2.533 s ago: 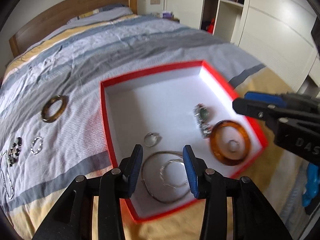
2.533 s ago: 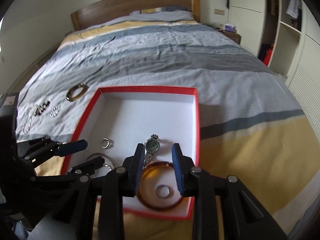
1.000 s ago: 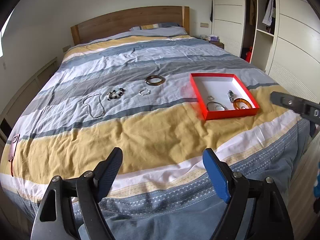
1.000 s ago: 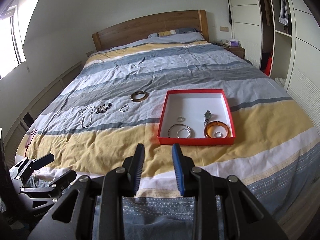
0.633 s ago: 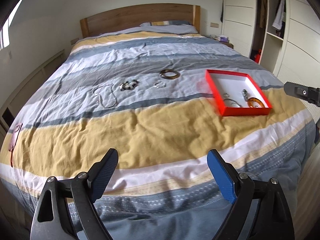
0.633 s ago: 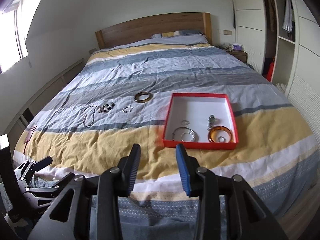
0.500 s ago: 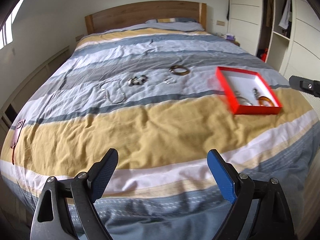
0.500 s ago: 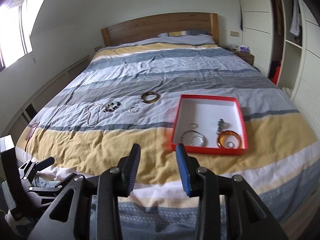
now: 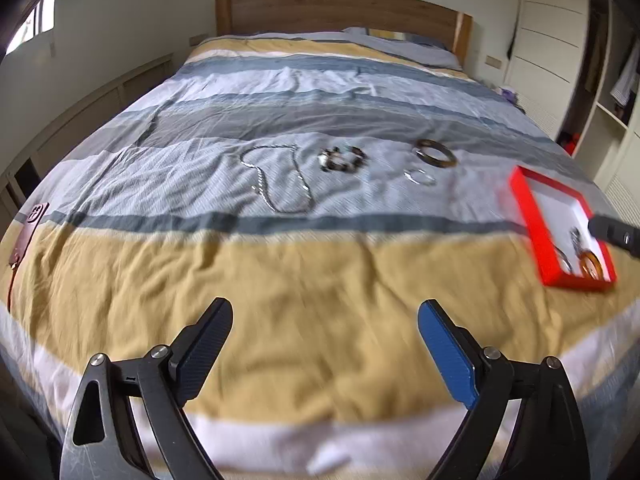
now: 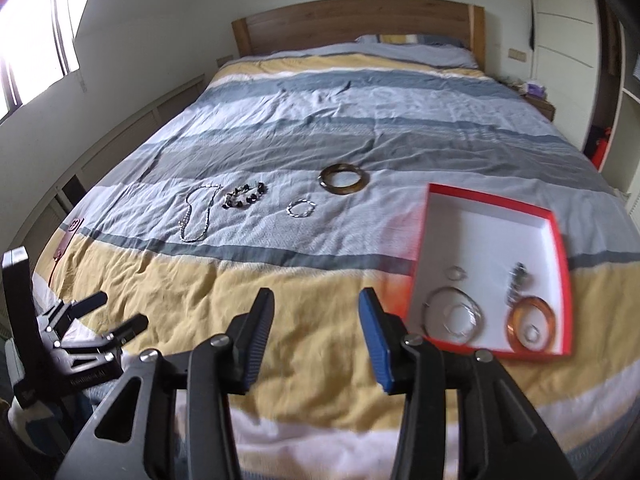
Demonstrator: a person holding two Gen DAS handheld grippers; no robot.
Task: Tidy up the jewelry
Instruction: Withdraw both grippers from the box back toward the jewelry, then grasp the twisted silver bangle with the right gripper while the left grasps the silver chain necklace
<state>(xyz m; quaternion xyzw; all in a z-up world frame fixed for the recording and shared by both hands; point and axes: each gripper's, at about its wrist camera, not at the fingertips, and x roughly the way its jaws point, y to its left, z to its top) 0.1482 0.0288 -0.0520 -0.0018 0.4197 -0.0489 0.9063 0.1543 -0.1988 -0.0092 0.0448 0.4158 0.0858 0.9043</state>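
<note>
A red box with a white inside [image 10: 492, 220] lies on the bed at the right; it also shows in the left wrist view [image 9: 536, 216]. It holds an amber bangle [image 10: 531, 323], a watch [image 10: 518, 277], silver hoops [image 10: 454, 316] and a small ring [image 10: 457, 273]. On the grey stripe lie a silver chain [image 9: 280, 178], a dark bead bracelet [image 9: 343, 158], a small silver bracelet [image 9: 420, 177] and a brown bangle [image 9: 435, 153]. My left gripper [image 9: 325, 322] is wide open and empty above the yellow stripe. My right gripper [image 10: 316, 308] is open and empty, left of the box.
The striped duvet [image 10: 320, 128] covers the bed up to a wooden headboard [image 10: 360, 20]. A dark strap [image 9: 28, 232] lies at the bed's left edge. Wardrobes [image 9: 560, 40] stand at the right, a window [image 10: 36, 40] at the left.
Both grippers pulled back from the box to the foot of the bed, then swung left. The left opened wide; the right opened further.
</note>
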